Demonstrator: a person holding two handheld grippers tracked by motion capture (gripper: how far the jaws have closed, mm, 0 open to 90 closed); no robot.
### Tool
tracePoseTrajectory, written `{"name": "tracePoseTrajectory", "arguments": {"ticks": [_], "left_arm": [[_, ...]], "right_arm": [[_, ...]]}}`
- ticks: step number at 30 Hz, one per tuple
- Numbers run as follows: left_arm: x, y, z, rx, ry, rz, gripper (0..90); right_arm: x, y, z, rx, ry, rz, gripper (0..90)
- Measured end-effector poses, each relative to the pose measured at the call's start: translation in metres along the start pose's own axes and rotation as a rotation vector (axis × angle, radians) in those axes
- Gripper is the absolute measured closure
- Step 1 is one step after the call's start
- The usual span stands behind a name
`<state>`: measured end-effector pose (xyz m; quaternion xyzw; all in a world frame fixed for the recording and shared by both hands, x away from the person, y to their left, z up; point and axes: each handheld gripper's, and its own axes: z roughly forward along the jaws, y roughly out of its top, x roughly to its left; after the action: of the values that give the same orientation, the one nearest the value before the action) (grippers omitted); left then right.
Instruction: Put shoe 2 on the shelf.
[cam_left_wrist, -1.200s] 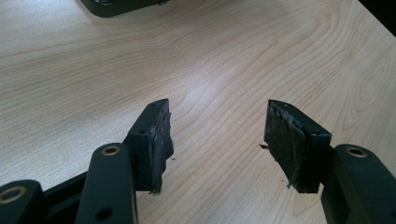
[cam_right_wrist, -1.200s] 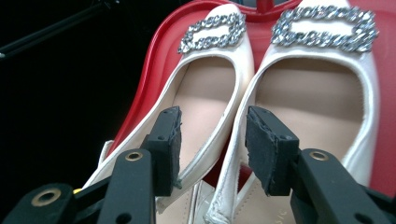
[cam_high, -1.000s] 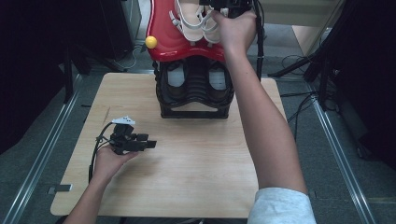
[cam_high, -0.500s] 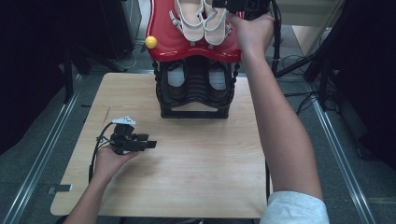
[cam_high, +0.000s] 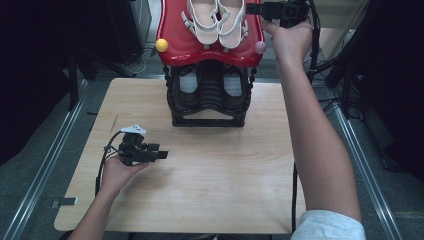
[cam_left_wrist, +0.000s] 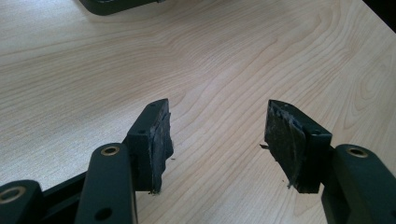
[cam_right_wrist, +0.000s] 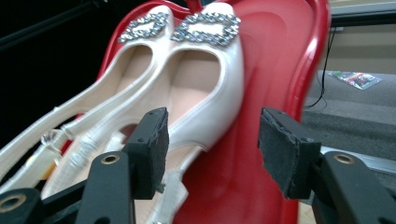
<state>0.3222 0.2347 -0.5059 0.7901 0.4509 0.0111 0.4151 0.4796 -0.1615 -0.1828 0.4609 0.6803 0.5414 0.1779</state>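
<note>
**Right tongs open beside the white shoes on the red shelf**

The right gripper (cam_right_wrist: 212, 154) is held up at the far right edge of the glossy red moulded plastic top shelf (cam_right_wrist: 275, 70), jaws spread wide with nothing between them. The pair of white slingback shoes with sparkly square buckles (cam_right_wrist: 196, 88) lies side by side on that shelf, just ahead of the left-hand jaw, apart from it. In the high view the same gripper (cam_high: 255, 7) sits beside the shoes (cam_high: 217, 20), above the black ribbed shoe rack (cam_high: 209, 97). The left gripper (cam_left_wrist: 217, 140) rests low over the pale wooden table (cam_left_wrist: 93, 70), jaws wide apart, holding nothing
</note>
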Motion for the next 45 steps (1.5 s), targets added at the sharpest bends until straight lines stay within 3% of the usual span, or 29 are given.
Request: {"name": "tracePoseTrajectory", "arguments": {"ticks": [6, 14, 20, 29, 34, 45], "left_arm": [[0.0, 0.0, 0.0, 0.001, 0.001, 0.002, 41.0], [-0.001, 0.0, 0.001, 0.006, -0.004, 0.002, 40.9], [-0.002, 0.0, 0.001, 0.0, -0.002, 0.005, 40.9], [-0.002, 0.001, 0.002, 0.001, 0.0, 0.006, 40.7], [-0.002, 0.001, 0.001, 0.003, -0.002, 0.007, 40.6], [-0.003, 0.001, 0.003, 0.002, 0.001, 0.005, 40.6]], "right_arm": [[-0.015, -0.012, -0.006, 0.018, -0.017, -0.009, 43.4], [-0.034, -0.032, -0.015, 0.02, -0.024, 0.009, 43.2], [-0.046, -0.048, -0.024, 0.013, -0.015, 0.052, 42.6], [-0.065, -0.075, -0.042, 0.011, -0.023, 0.059, 42.0], [-0.07, -0.093, -0.047, 0.027, -0.03, 0.054, 41.5], [-0.077, -0.135, -0.049, 0.077, 0.006, 0.075, 39.5]]}}
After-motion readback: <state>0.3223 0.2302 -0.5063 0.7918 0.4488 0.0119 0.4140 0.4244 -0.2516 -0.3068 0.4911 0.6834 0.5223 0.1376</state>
